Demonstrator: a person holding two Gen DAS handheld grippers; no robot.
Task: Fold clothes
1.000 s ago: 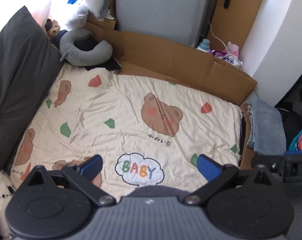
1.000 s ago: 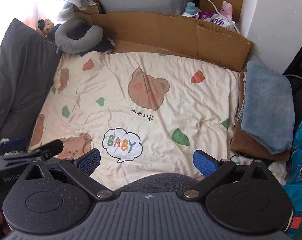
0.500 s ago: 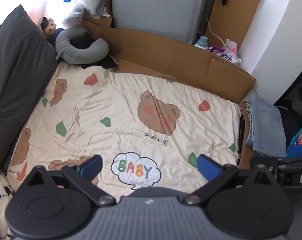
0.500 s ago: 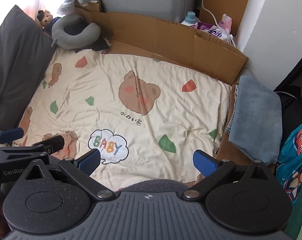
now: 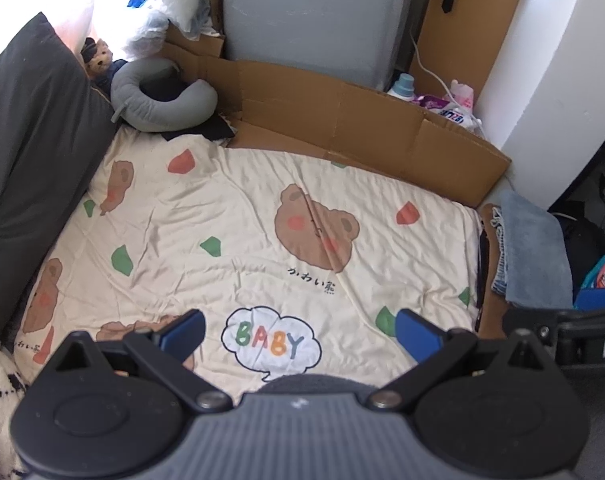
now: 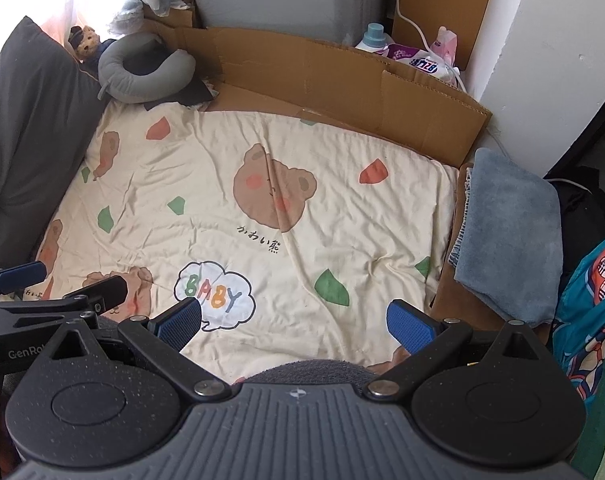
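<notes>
At the right edge of the bed, a folded stack of clothes [image 6: 506,232] lies beside the cream bear-print blanket [image 6: 262,208], a grey-blue piece on top; only fringes of a blue layer and a brown one show beneath it. The stack's long axis runs away from the cameras toward the cardboard wall [image 6: 342,76]. The left hand-held gripper [image 5: 298,332] and right hand-held gripper [image 6: 294,318] both hang above the blanket, jaws spread wide and holding nothing.
</notes>
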